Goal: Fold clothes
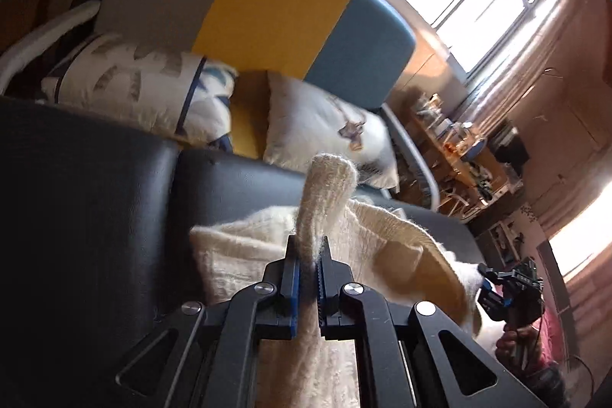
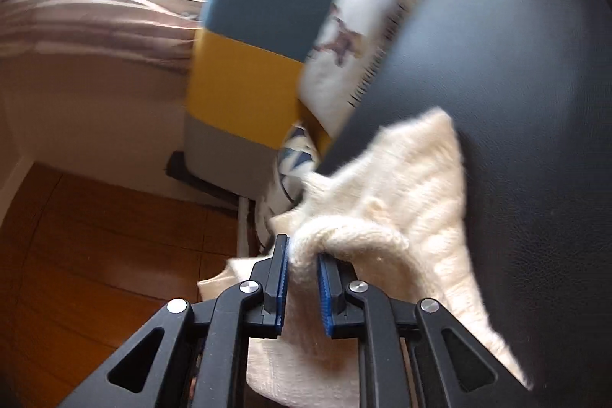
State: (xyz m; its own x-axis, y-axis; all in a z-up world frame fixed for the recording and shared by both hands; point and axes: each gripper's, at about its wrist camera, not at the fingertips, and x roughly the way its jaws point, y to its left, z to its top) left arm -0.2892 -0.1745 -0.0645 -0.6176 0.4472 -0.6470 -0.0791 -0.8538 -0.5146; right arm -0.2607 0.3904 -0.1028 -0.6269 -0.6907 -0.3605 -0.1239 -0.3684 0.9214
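Early in the fold, by the look of it. Cream knit sweater (image 1: 355, 239) bunched low in the centre of the left wrist view, lying on the dark leather seat (image 1: 95, 217) that fills the lower left of that frame. Left gripper (image 1: 309, 257) clamped on a ribbed, tube-like end of the knit, probably a cuff or hem, which stands up past the jaws toward mid-frame. Right gripper (image 2: 302, 264) pinching a rolled ribbed edge at lower centre of its own view, the rest of the sweater (image 2: 413, 186) trailing right across the same dark seat (image 2: 516, 102) and partly off its edge above the wooden floor (image 2: 95, 236). Right gripper also visible at the far right edge of the left view, held in a hand (image 1: 512, 337).

No neat crease or flat layer showing anywhere; fabric lifted and rumpled, not squared. Judged as still to do: spreading flat, bringing sleeves in, folding the body over.
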